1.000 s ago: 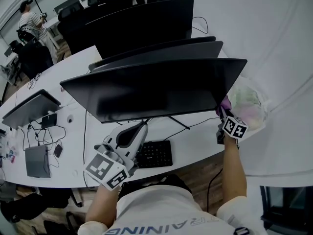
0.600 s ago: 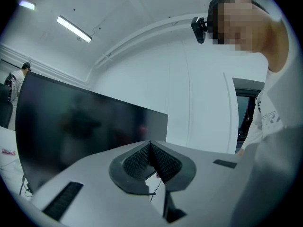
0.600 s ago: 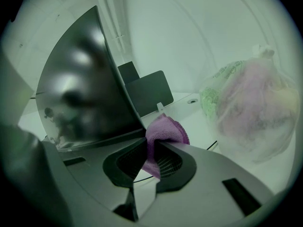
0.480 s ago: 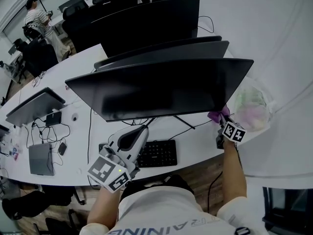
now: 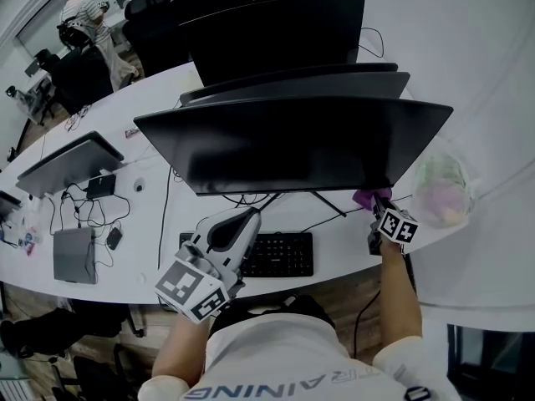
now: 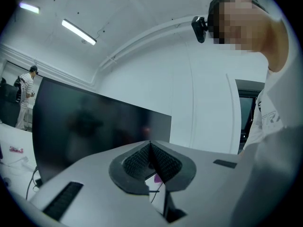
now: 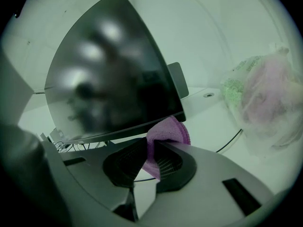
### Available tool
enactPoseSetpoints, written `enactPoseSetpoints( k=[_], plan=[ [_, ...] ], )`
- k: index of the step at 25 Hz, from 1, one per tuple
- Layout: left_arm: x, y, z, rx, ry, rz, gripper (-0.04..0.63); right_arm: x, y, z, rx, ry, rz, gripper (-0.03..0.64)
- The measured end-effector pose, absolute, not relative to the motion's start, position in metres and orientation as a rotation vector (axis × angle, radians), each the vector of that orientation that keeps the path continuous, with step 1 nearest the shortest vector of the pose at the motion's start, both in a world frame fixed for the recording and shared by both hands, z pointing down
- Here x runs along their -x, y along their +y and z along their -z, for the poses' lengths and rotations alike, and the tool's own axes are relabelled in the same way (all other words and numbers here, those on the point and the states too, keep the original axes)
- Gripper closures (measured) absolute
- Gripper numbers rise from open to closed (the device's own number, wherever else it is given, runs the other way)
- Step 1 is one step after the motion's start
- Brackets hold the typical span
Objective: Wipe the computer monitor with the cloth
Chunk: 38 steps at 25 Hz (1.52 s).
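Note:
A wide dark monitor (image 5: 292, 144) stands on the white desk (image 5: 351, 249), also seen as the dark monitor (image 7: 113, 74) in the right gripper view. My right gripper (image 5: 378, 207) is shut on a folded purple cloth (image 7: 165, 134), which sits just under the monitor's lower right corner; the purple cloth (image 5: 370, 196) shows there in the head view too. My left gripper (image 5: 238, 224) hovers over the keyboard, jaws shut and holding nothing, pointing up at the monitor (image 6: 94, 126).
A black keyboard (image 5: 280, 253) lies in front of the monitor stand. A clear plastic bag (image 5: 441, 192) with soft things sits right of the monitor. More monitors (image 5: 276, 32) stand behind. A laptop (image 5: 71, 161) and cables lie at left. A person (image 5: 84, 15) stands far back left.
The right gripper with the cloth has slid down from the monitor's right edge to just below its lower right corner. The left gripper has hardly moved.

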State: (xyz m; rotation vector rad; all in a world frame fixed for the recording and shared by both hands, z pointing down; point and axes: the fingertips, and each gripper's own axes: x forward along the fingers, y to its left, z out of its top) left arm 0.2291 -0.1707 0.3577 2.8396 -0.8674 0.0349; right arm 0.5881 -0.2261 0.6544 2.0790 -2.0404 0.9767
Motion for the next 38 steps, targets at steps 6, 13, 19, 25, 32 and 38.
enactPoseSetpoints(
  k=[6, 13, 19, 25, 32, 38],
  plan=[
    [-0.201, -0.169, -0.359, -2.807, -0.926, -0.021, 0.586, -0.538, -0.235, -0.659, -1.967, -2.112, -0.986, 0.555],
    [-0.166, -0.165, -0.358, -2.779, -0.991, -0.005, 0.586, -0.487, -0.244, -0.662, -1.876, -2.160, -0.985, 0.555],
    [-0.132, -0.163, -0.356, -2.751, -1.045, 0.017, 0.586, -0.448, -0.249, -0.658, -1.813, -2.168, -0.977, 0.555],
    [-0.096, -0.163, -0.357, -2.714, -1.092, 0.033, 0.586, -0.398, -0.257, -0.657, -1.718, -2.189, -0.963, 0.555],
    [-0.051, -0.167, -0.364, -2.676, -1.174, 0.024, 0.586, -0.341, -0.268, -0.660, -1.574, -2.222, -0.932, 0.555],
    [-0.025, -0.167, -0.369, -2.645, -1.201, 0.041, 0.586, -0.296, -0.273, -0.658, -1.491, -2.256, -0.923, 0.555]
  ],
)
